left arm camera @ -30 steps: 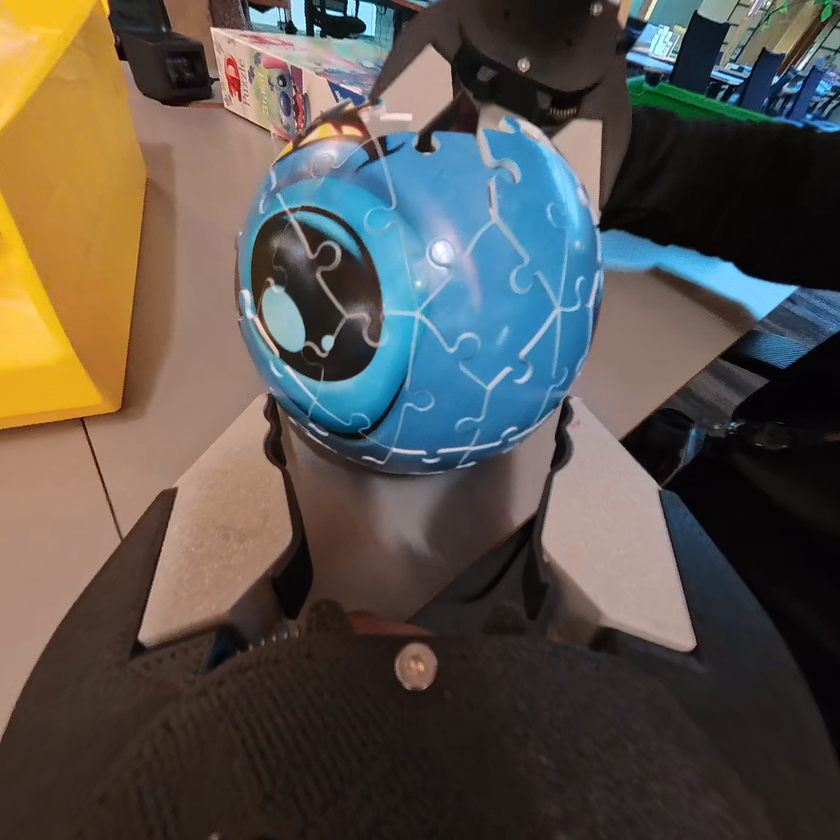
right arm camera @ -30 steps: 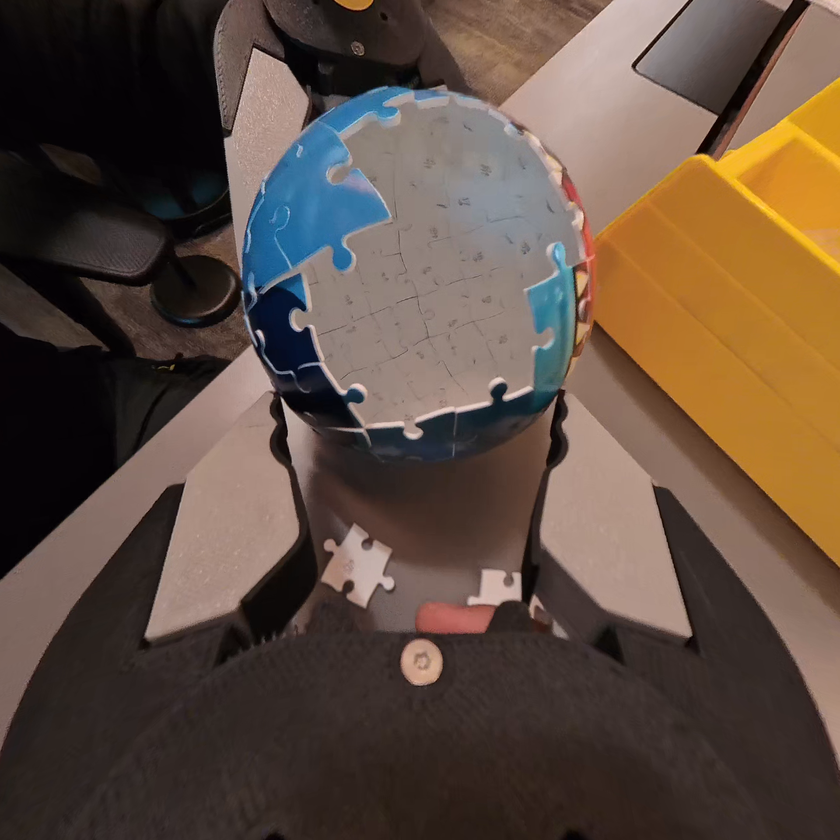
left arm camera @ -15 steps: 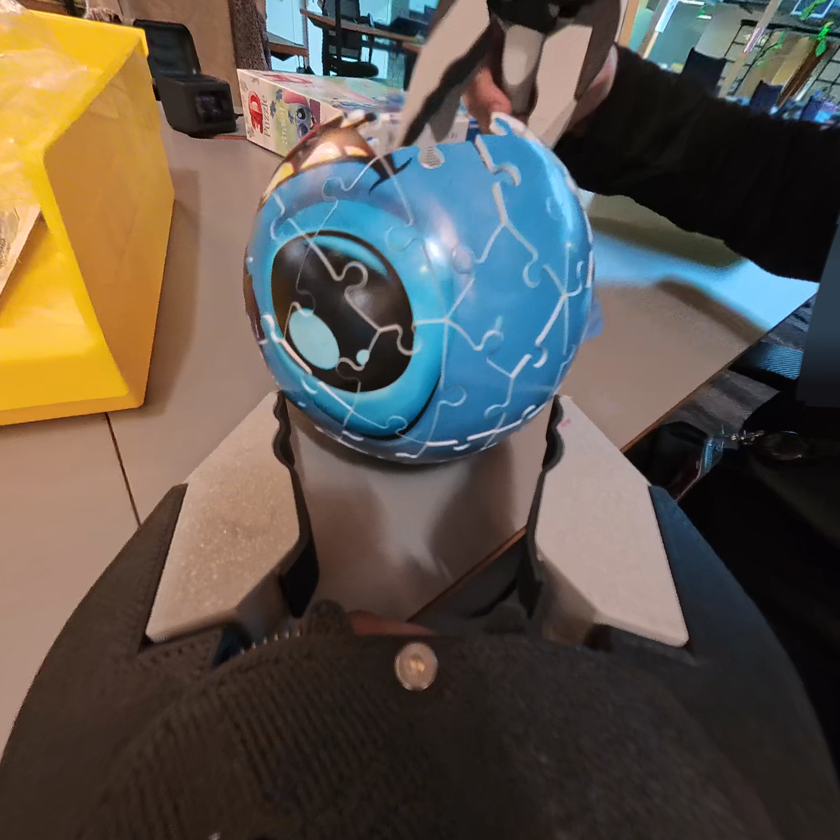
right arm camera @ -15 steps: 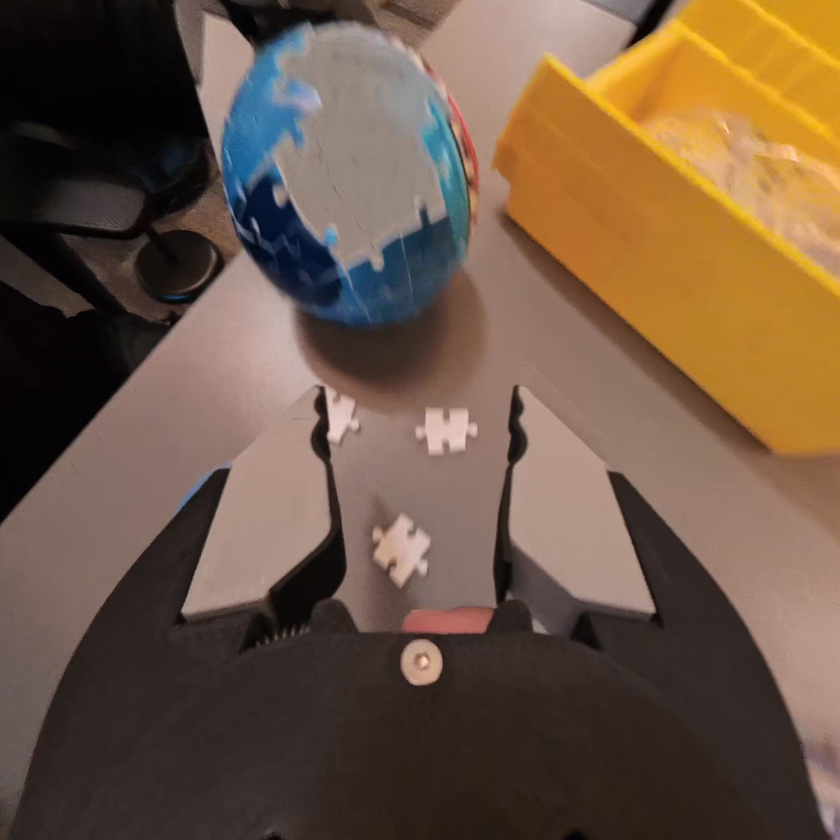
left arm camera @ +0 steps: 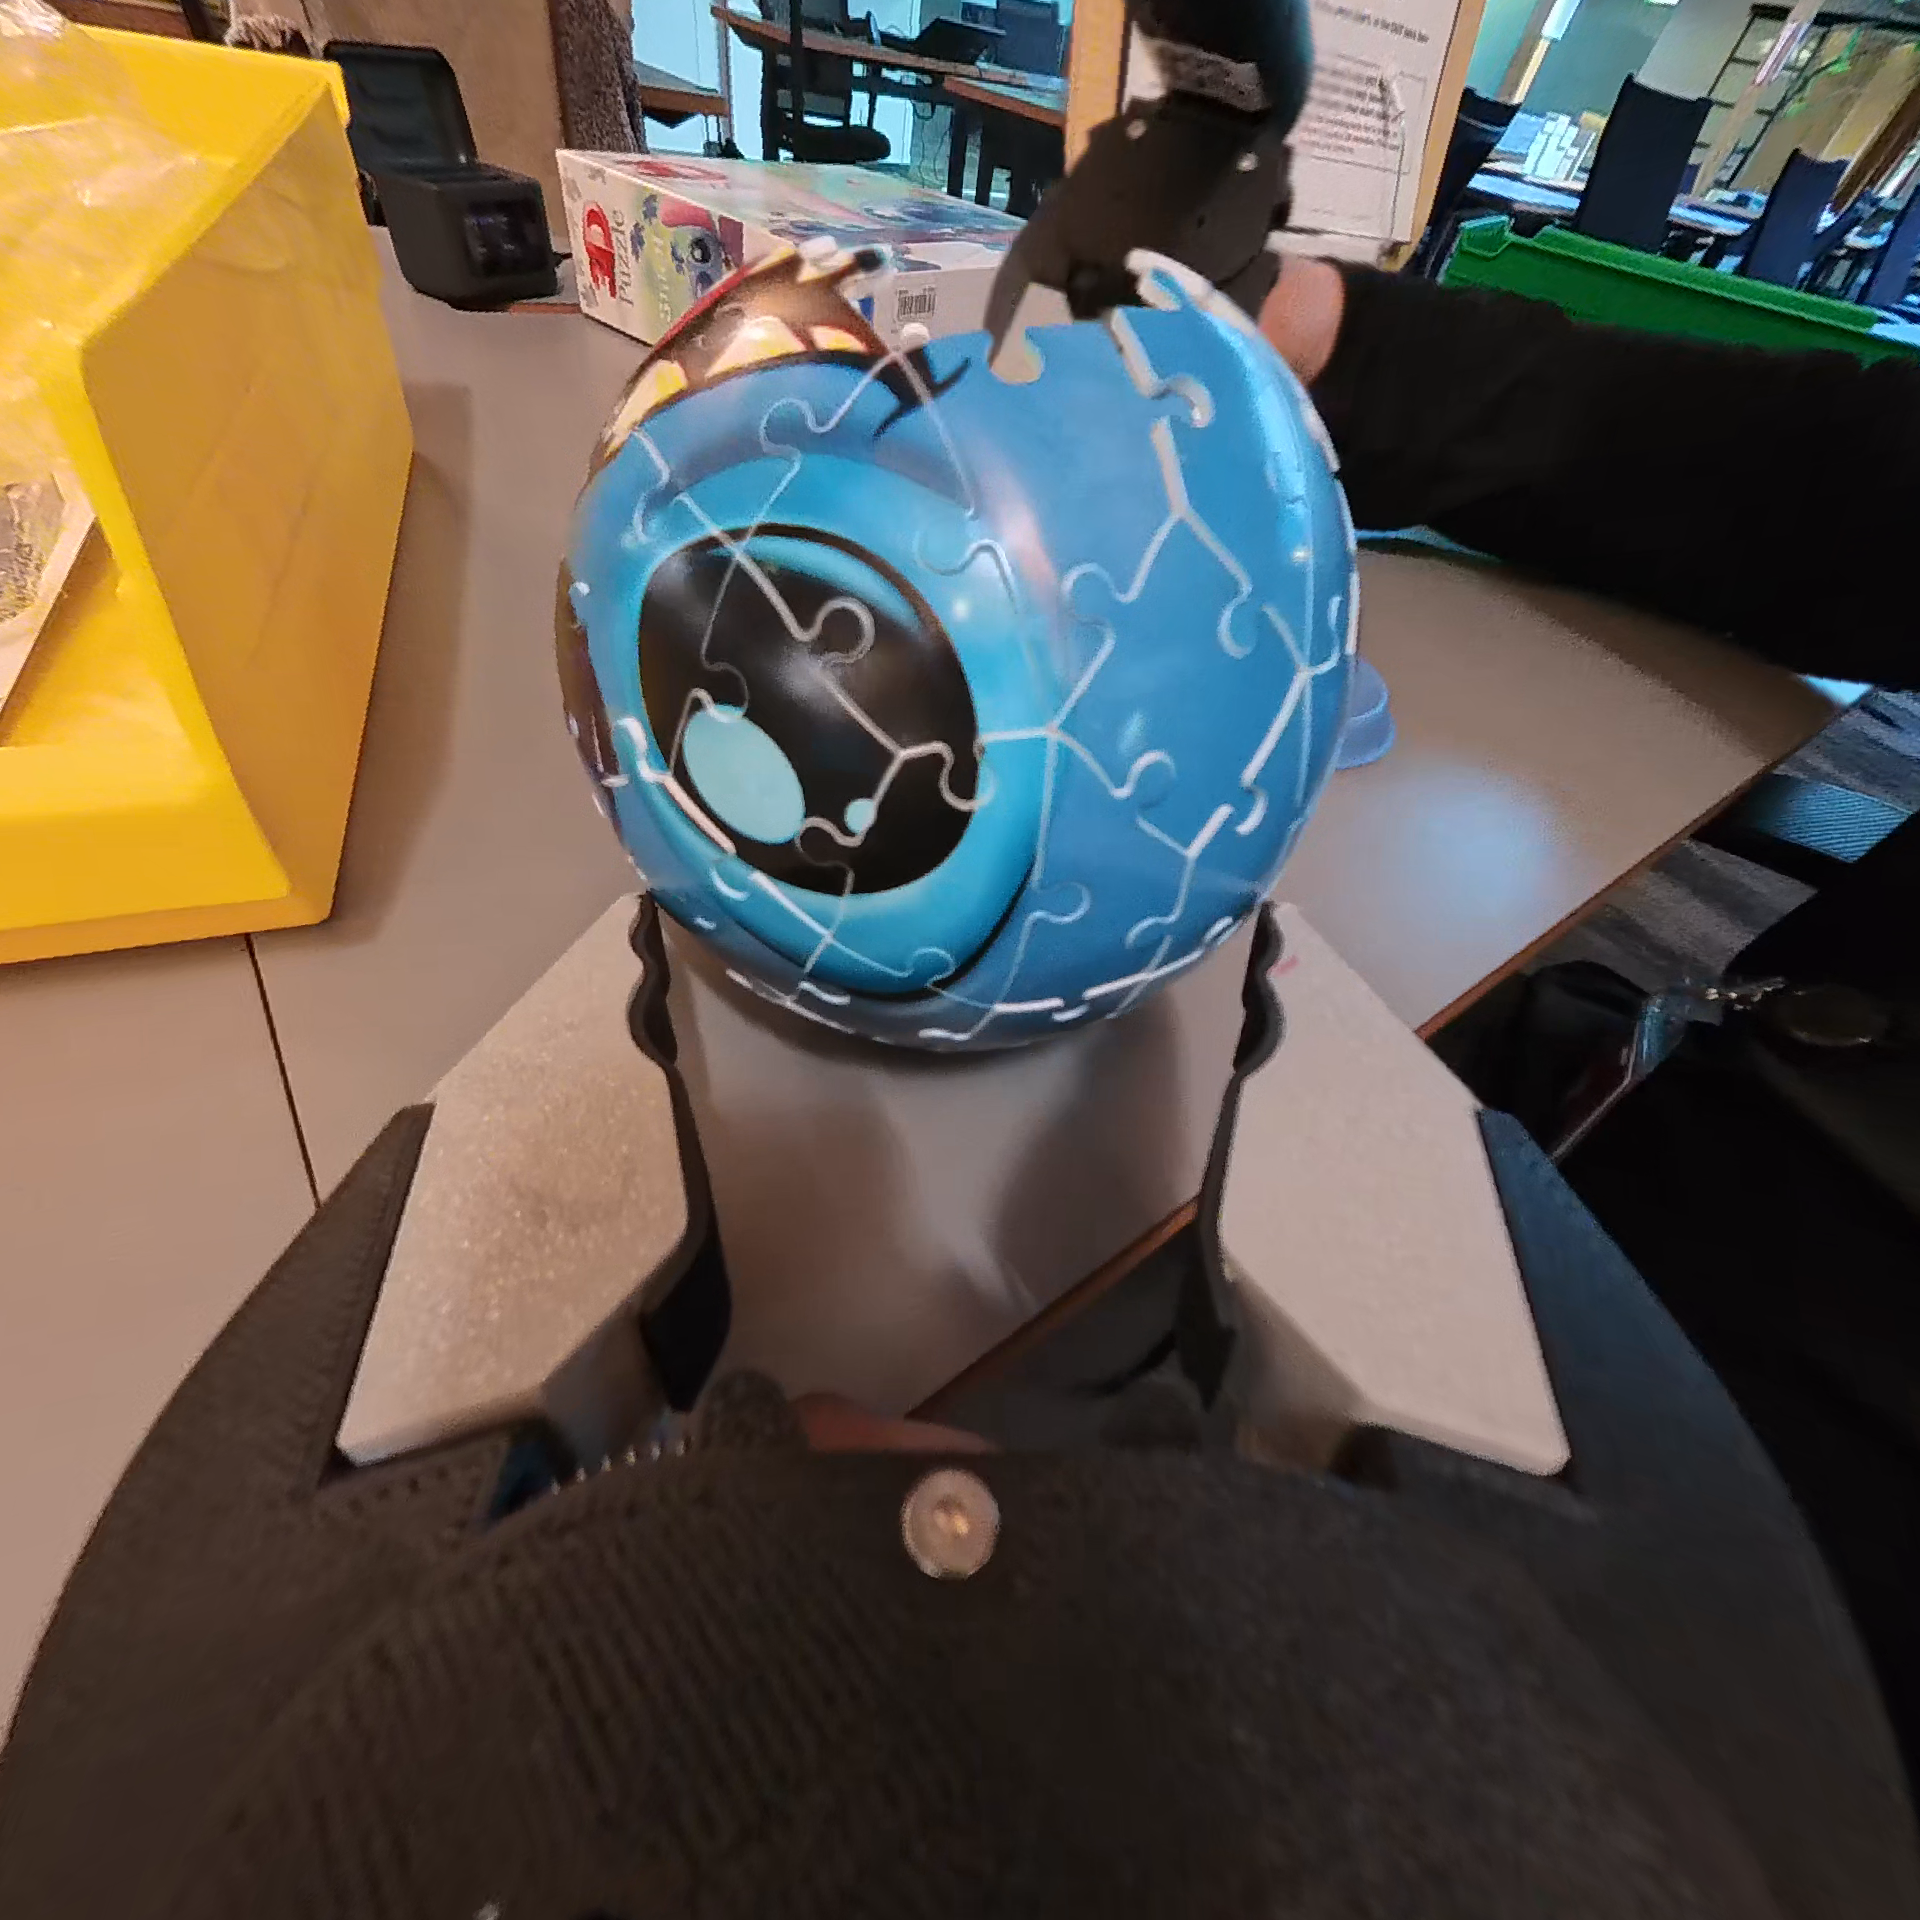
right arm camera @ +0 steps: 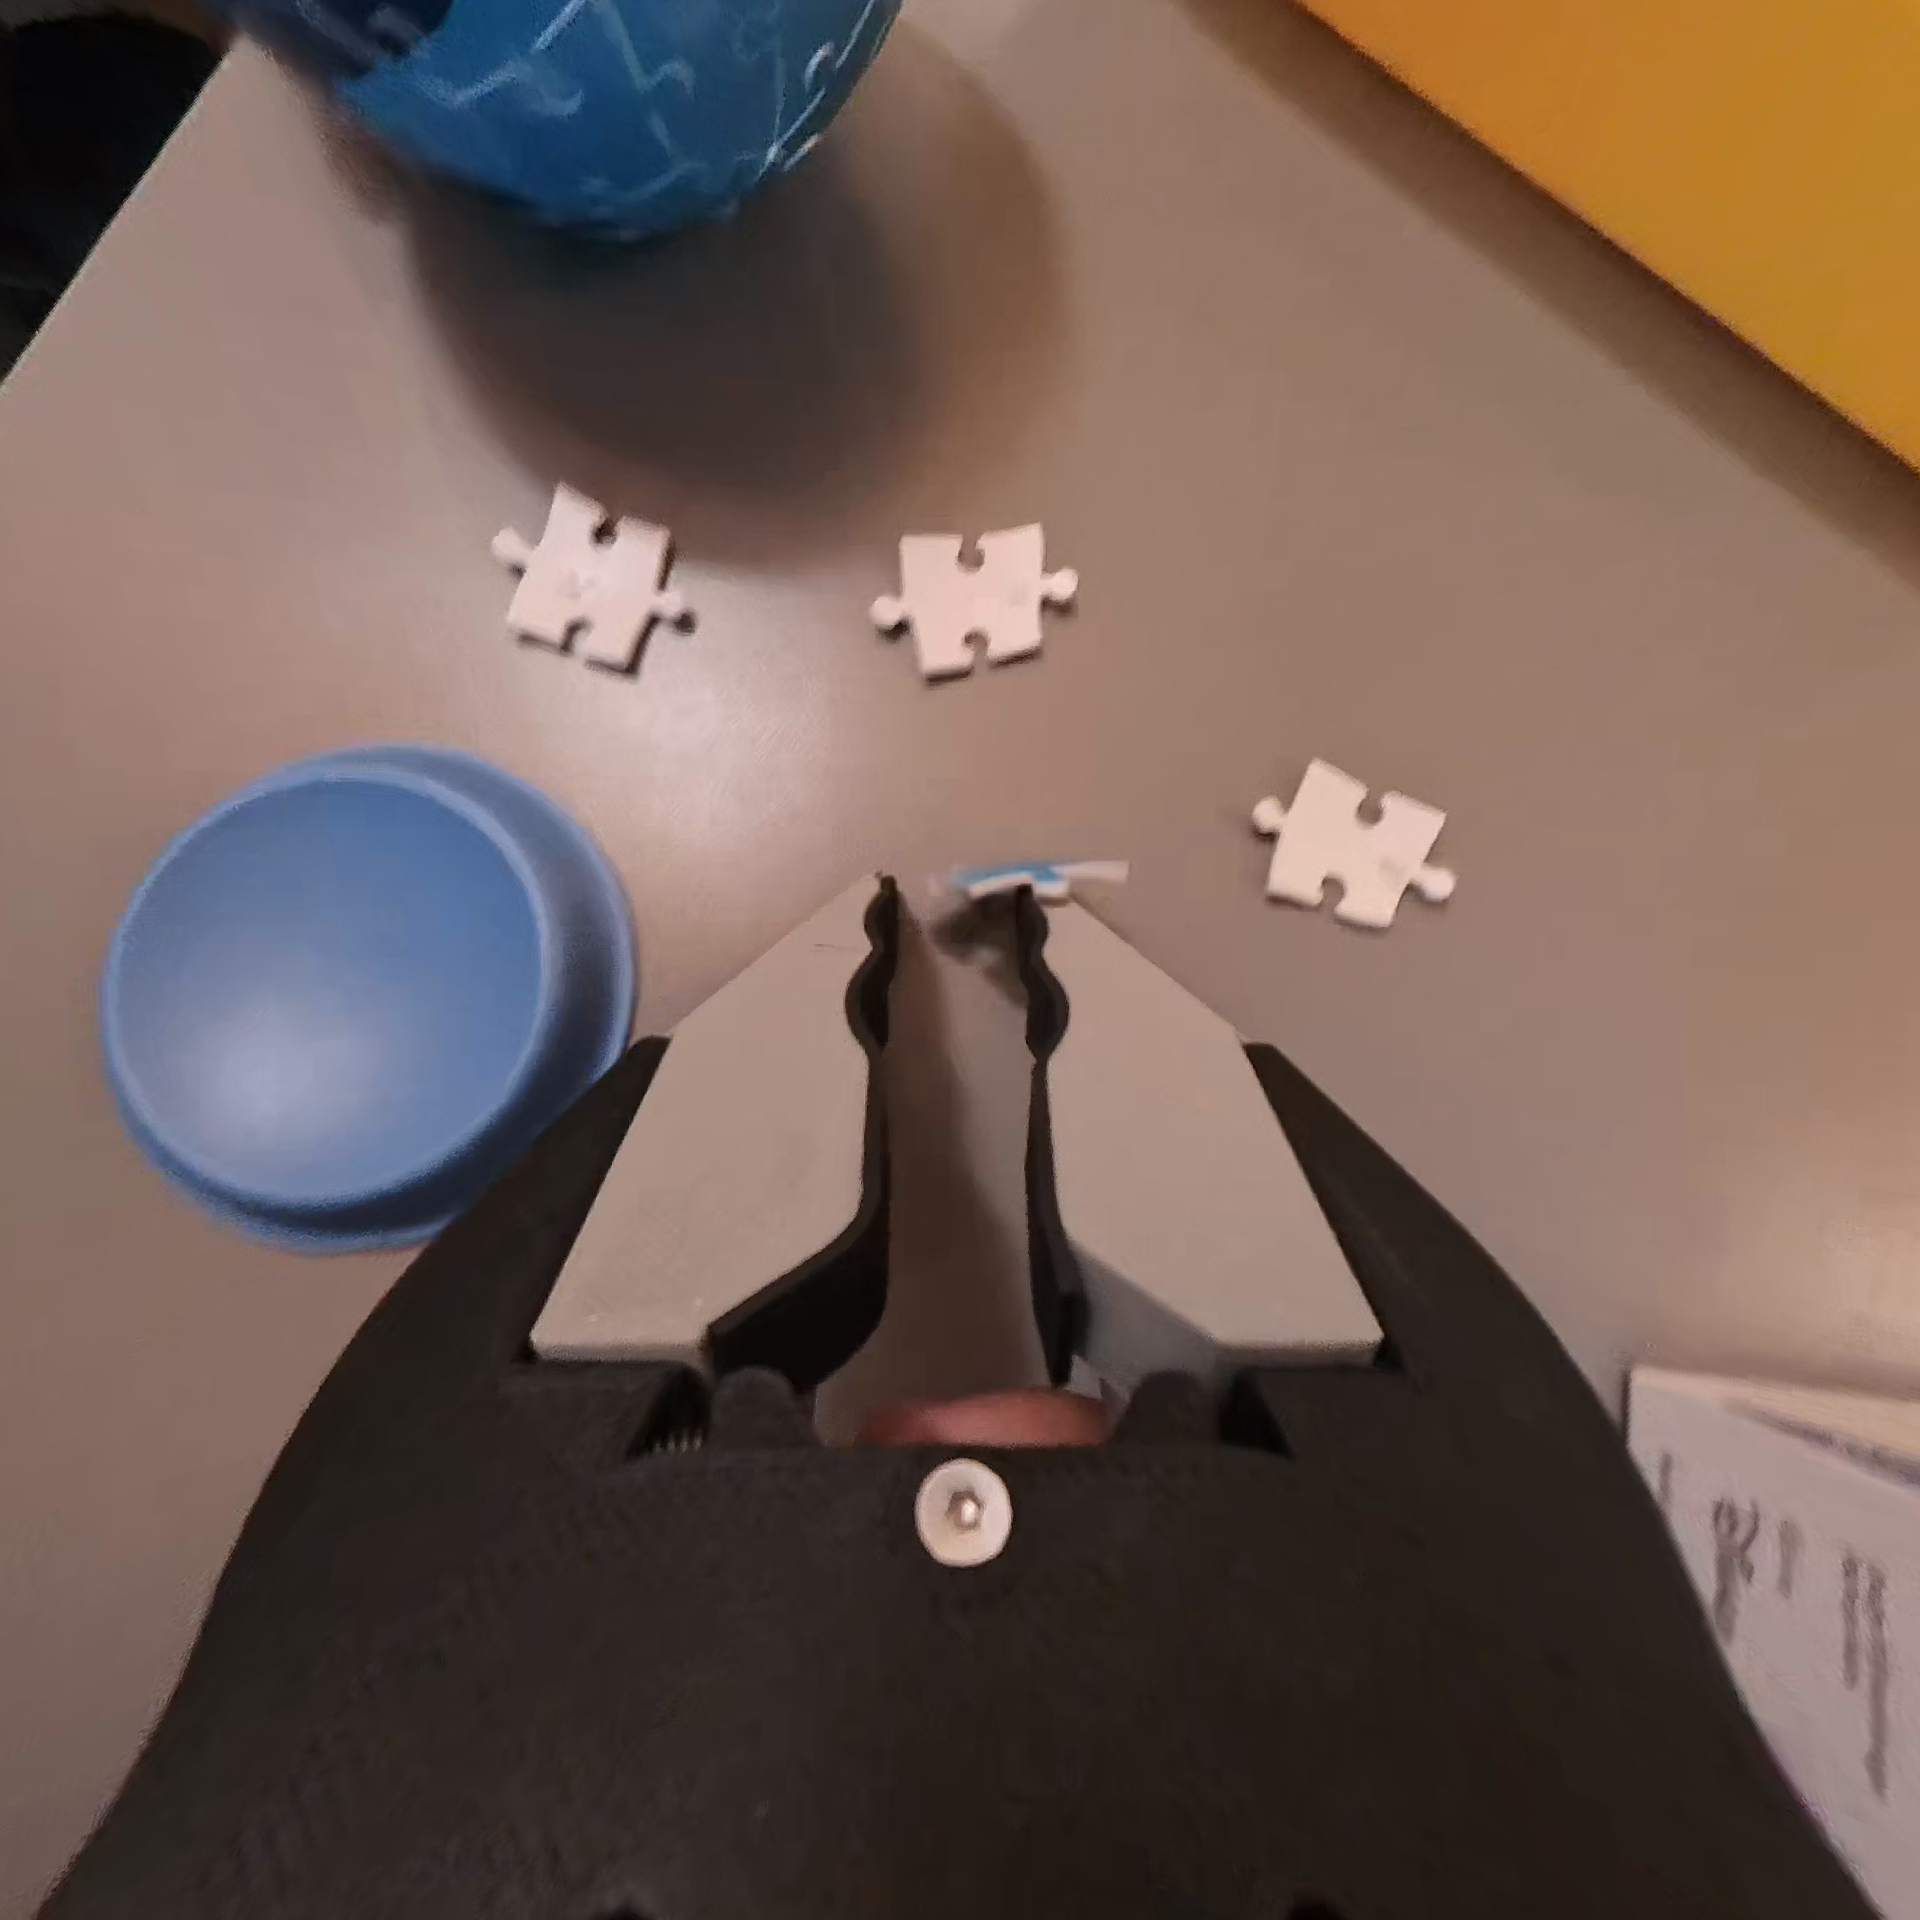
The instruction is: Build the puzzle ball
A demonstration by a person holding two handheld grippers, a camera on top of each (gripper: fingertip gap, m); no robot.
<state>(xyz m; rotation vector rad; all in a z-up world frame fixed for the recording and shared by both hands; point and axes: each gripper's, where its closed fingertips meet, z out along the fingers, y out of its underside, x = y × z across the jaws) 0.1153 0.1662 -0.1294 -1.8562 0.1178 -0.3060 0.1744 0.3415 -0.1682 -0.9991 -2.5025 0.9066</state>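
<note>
- The left tool [left arm camera: 951, 935] is clenched around the puzzle ball [left arm camera: 966, 665], its two grey fingers [left arm camera: 540, 1174] spread wide and pressing the ball's lower sides.
- The puzzle ball is held just over the table [left arm camera: 1475, 831] near its front edge. It is mostly blue, with a large black and pale-blue eye on the side that faces the left wrist camera; its top edge is jagged where pieces are missing.
- Beyond the ball, the right tool [left arm camera: 1101, 275] shows dark in the left wrist view, with a black sleeve [left arm camera: 1610, 488] behind it.
- A yellow bin [left arm camera: 177, 582] stands on the table to the left of the ball, and a printed puzzle box [left arm camera: 748, 244] lies farther back.
- In the right wrist view, the right tool [right arm camera: 956, 894] points down at the table [right arm camera: 1351, 1091] with its jaws nearly closed, a narrow gap left between them.
- A small blue-and-white puzzle piece [right arm camera: 1023, 876] sits at the tip of one finger; the picture is blurred, so I cannot tell whether it is gripped or only touched.
- Three white loose pieces [right arm camera: 592, 582] [right arm camera: 977, 601] [right arm camera: 1351, 844] lie face down on the table, apart from each other, between the tool and the ball [right arm camera: 582, 104].
- A blue round stand [right arm camera: 353, 997] rests on the table just beside that tool.
- A printed sheet [right arm camera: 1787, 1558] lies at the lower right corner.
</note>
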